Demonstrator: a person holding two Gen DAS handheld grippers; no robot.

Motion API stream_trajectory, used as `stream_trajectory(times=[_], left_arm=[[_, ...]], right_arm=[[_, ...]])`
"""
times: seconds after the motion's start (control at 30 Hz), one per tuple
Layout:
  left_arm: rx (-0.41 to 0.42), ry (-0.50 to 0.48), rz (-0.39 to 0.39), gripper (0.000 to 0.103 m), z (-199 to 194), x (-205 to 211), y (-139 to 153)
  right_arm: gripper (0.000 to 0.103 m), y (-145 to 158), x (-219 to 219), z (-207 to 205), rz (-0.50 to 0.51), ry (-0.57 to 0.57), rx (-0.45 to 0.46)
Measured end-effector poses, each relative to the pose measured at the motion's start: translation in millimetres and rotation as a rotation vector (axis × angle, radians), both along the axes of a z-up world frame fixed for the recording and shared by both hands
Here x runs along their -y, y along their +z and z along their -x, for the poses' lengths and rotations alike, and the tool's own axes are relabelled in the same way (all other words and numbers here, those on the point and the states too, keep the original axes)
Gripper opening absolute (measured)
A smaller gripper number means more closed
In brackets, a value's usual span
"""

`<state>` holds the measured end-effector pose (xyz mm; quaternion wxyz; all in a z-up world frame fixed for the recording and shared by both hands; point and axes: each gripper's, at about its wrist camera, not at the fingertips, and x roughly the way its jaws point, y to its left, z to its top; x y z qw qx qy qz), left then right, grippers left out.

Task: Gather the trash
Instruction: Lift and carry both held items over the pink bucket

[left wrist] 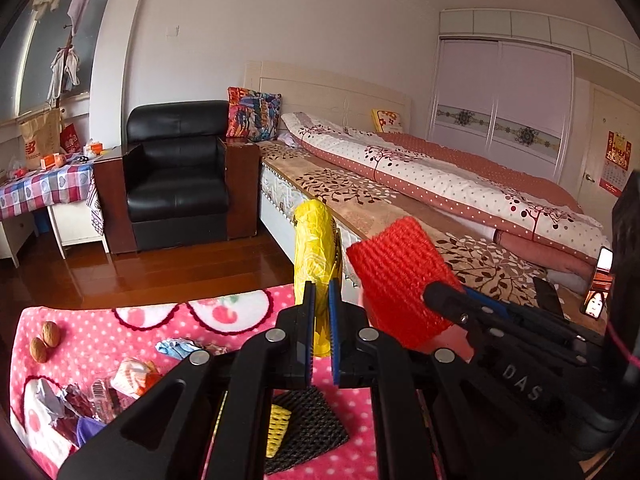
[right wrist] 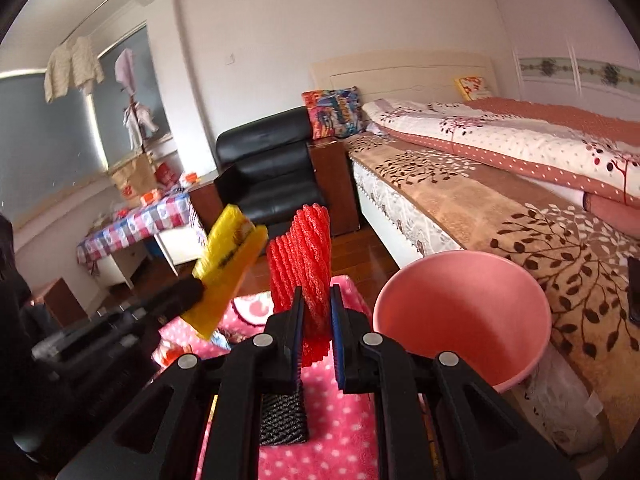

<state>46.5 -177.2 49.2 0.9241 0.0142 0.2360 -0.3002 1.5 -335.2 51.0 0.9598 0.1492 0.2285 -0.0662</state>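
A: Left gripper (left wrist: 321, 320) clamped on yellow foam net (left wrist: 316, 256), held upright at centre of left wrist view. Right gripper (right wrist: 316, 320) clenched on red foam net (right wrist: 302, 264), centre of right wrist view.

B: Both lifted clear of pink blanket (left wrist: 240, 316)?

A: Looked so. Pink bowl (right wrist: 460, 312) sat lower right of right wrist view, just beside red net, nothing visible inside.

B: Risks?

A: Gripped low, most of each net sticking up past the pads. Judged floppy; could slip out or bend on tilt. Could also snag on the bowl rim and tip the bowl if dropped from the side.

B: Collision?

A: Grippers close together, right one crossing lower right of left wrist view. Could knock each other heading for the bowl at once.

B: Leftovers?

A: Wrappers (left wrist: 132, 376) and black foam net (left wrist: 308, 428) lower left and bottom centre, left wrist view. Walnuts (left wrist: 44, 342) at left edge, probably not trash; could get grabbed wrongly.
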Motion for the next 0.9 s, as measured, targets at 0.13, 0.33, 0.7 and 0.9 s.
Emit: stream_trajectory(times=[0.13, 0.33, 0.7, 0.9], left_arm=[[0.023, 0.013, -0.018, 0.006, 3.6, 4.8, 4.3], [0.037, 0.037, -0.007, 0.006, 7.2, 2.5, 6.6], [0.051, 0.030, 0.051, 0.006, 12.9, -0.3, 2.3], [0.023, -0.009, 0.041, 0.006, 7.7, 17.2, -12.4]], right_arm=[[0.012, 13.1, 7.9, 7.4, -0.004, -0.019, 0.056], [0.011, 5.1, 21.9, 7.6, -0.036, -0.020, 0.044], [0.011, -15.0, 41.8, 6.0, -0.035, -0.049, -0.005], [0.011, -27.7, 66.7, 1.3, -0.039, -0.091, -0.039]])
